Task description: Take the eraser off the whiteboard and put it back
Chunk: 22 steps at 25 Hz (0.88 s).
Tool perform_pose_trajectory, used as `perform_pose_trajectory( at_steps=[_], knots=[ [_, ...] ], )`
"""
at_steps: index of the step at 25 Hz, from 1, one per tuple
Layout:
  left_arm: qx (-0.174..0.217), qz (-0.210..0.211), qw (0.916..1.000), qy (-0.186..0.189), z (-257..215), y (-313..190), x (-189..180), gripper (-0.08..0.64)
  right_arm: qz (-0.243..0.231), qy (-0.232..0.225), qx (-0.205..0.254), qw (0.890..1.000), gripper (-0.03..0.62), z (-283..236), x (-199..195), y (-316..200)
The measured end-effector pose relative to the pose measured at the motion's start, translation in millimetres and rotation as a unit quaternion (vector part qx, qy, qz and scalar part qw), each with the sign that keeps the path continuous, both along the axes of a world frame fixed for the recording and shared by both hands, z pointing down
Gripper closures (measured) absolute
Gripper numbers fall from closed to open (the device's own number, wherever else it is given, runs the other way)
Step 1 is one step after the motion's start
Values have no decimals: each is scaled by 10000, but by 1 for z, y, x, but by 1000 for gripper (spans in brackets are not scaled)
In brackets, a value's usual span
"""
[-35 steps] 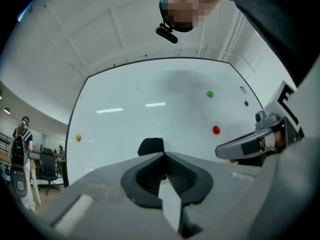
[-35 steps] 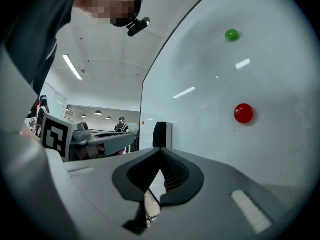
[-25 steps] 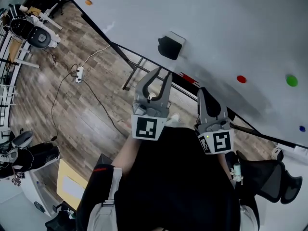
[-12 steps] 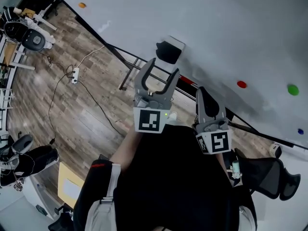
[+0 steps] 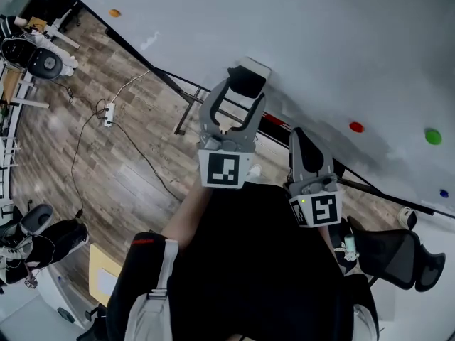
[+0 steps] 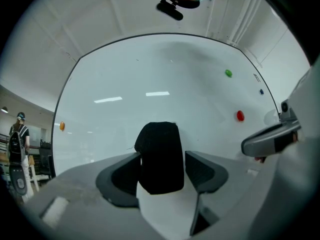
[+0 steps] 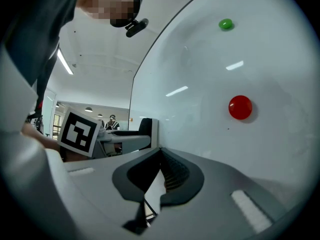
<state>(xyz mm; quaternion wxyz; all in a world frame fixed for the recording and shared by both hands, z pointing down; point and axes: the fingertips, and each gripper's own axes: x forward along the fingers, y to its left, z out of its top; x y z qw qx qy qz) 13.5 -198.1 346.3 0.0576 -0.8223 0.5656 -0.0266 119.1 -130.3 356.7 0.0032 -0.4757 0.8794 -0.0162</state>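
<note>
Wood flooring (image 5: 106, 176) runs under a big whiteboard (image 5: 341, 41) that fills the background of both gripper views.

The left gripper (image 5: 244, 93) is held level against the board, and its jaws have just been opening. They now stand released and wide apart. The black eraser (image 6: 160, 156) sits on the whiteboard right between them, its white back against the board. In the left gripper view the left-hand jaw lies close against the eraser's edge, though I cannot tell whether it touches. A clear strip of white board shows between the eraser and the right-hand jaw, so the eraser is straddled but not squeezed. Its rounded top rises above both jaw tips. Above and to the right of these jaws a red magnet (image 6: 240, 116) and a green magnet (image 6: 228, 73) stick to the board. Far out to the left of them is an orange magnet (image 6: 62, 126).

The right gripper (image 5: 302, 139) is held level beside the left one, near the board. Its jaws are clenched together, ridged pads meeting, with nothing between them. The red magnet lies above and to the right of these closed jaws, and the green one is higher still. The left gripper's marker cube (image 7: 80, 130) appears off to their left.
</note>
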Motion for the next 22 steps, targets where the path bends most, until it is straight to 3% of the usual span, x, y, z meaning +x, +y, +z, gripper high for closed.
perform_pose_trajectory(
  at_steps=[22],
  knots=[
    [-97, 112, 9999, 82, 2, -17, 4, 314, 249, 6, -11, 9997, 591, 4, 7, -5]
  ],
)
